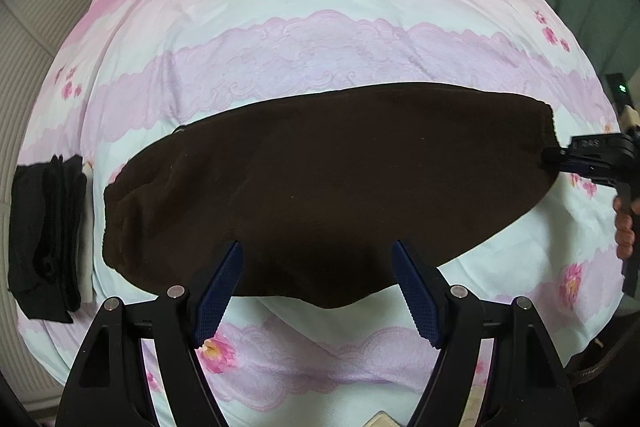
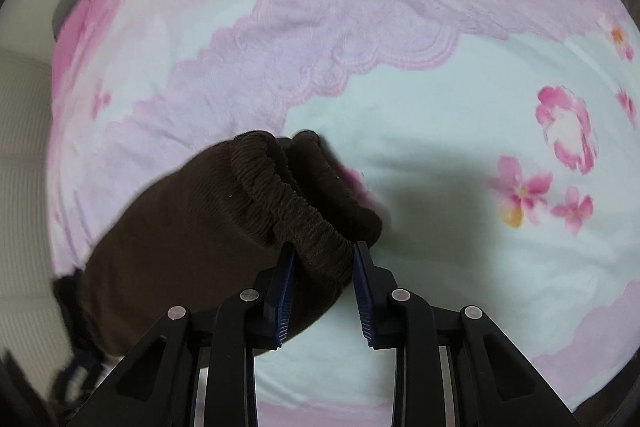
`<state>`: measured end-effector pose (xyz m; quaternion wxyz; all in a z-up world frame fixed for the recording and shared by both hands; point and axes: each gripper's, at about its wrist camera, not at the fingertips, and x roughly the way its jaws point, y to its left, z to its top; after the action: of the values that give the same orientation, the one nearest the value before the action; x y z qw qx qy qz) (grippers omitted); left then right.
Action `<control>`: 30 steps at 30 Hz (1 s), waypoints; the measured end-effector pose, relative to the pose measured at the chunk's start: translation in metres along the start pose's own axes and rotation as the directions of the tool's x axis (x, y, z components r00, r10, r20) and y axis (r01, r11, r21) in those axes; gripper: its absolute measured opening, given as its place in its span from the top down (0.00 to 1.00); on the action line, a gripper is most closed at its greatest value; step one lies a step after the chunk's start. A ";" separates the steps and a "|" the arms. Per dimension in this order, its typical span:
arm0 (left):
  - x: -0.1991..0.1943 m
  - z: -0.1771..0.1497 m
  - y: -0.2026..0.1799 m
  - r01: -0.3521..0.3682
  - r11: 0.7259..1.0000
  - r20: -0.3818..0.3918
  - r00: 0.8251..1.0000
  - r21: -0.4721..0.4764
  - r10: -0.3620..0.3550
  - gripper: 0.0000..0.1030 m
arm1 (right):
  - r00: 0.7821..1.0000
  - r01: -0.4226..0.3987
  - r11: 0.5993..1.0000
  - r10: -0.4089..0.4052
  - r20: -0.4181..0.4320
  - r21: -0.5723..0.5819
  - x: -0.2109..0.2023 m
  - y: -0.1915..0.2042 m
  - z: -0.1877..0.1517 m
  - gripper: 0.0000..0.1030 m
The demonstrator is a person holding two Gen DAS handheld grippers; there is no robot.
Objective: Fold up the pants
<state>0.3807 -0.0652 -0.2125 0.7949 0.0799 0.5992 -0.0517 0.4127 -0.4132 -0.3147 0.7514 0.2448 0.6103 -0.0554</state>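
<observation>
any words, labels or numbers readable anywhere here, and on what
"DAS", raised letters on the black right gripper clamping the dark brown pants' elastic waistband; faint, so the reading is uncertain.
A green lit mark on the dark device at the bed's right edge: too small to read.
No text on the pink floral bedsheet.

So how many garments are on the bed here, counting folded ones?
2 at least. The brown pants lie flat mid-bed, their elastic waistband clamped by the right gripper. A folded black garment sits at the bed's left edge; that stack may hold more than one.
</observation>
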 end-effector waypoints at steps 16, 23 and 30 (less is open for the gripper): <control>0.003 -0.007 0.000 -0.014 1.000 -0.021 1.000 0.003 0.014 0.26 | 0.999 0.034 0.999 -0.035 -0.036 -0.015 0.025 -0.009 0.001 0.65; -0.007 -0.007 0.000 -0.014 1.000 -0.004 1.000 0.004 0.014 0.26 | 0.991 -0.012 0.985 0.034 0.130 -0.169 -0.036 0.012 -0.003 0.31; -0.010 -0.002 -0.014 -0.021 0.999 0.007 1.000 0.046 0.021 0.26 | 0.990 -0.010 0.974 0.041 0.132 -0.226 -0.018 0.028 0.030 0.31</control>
<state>0.3733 -0.0784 -0.2046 0.7954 0.1045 0.5942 -0.0575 0.4456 -0.4054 -0.2852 0.8148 0.1616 0.5567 0.0072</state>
